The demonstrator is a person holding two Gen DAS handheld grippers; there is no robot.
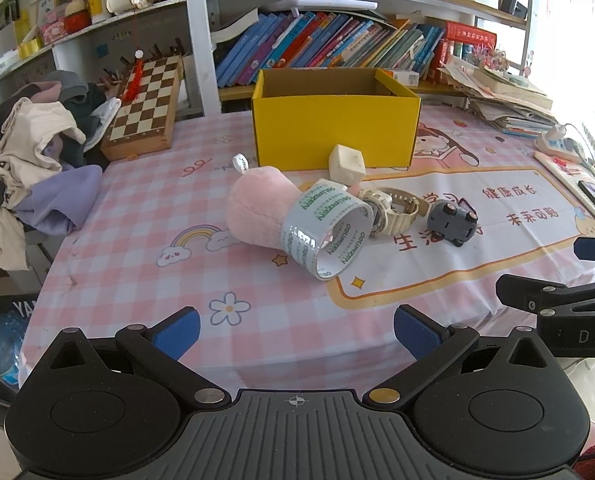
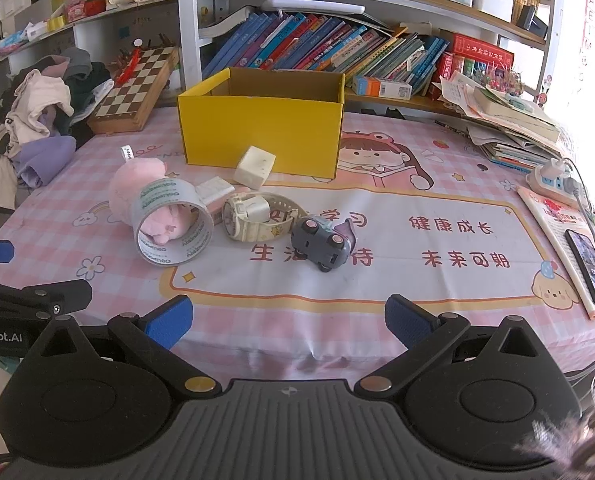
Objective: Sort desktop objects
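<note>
Pink checked cloth covered the bench [image 1: 137, 240] in the left wrist view. The left hand-held gripper [image 1: 296, 330] hung at 6 o'clock over the near edge, its blue pads [image 1: 177, 330] spread wide with nothing between them. At 12 o'clock stood the yellow box [image 1: 333, 128], open at the top. Just in front of it lay a cream cube [image 1: 347, 163], tilted on one edge. Toward the centre sat a pink plush toy [image 1: 253, 208] with a tape roll [image 1: 323, 228] around its near end — the roll's opening faced 5 o'clock. Touching the roll at 3 o'clock was a cream watch [image 1: 393, 208], and beside that a grey toy car [image 1: 451, 220] on its side. A chessboard [image 1: 145, 104] leaned at 10 o'clock next to a heap of clothes [image 1: 37, 160]. Part of the right hand-held gripper [image 1: 557, 304] showed at 3 o'clock.

From the right wrist view, the right hand-held gripper [image 2: 288, 320] also sat at 6 o'clock, pads wide apart and holding nothing. The yellow box [image 2: 261, 136] stood at 12 o'clock, the cream cube [image 2: 254, 167] touching or nearly touching its front wall. The tape roll [image 2: 173, 226] lay at 10 o'clock with the plush toy [image 2: 137, 178] showing through it, the watch [image 2: 257, 216] near centre — a small white block [image 2: 255, 208] resting inside its strap — and the toy car [image 2: 323, 242] just at its 4 o'clock. A phone [image 2: 591, 268] lay at 3 o'clock.
</note>
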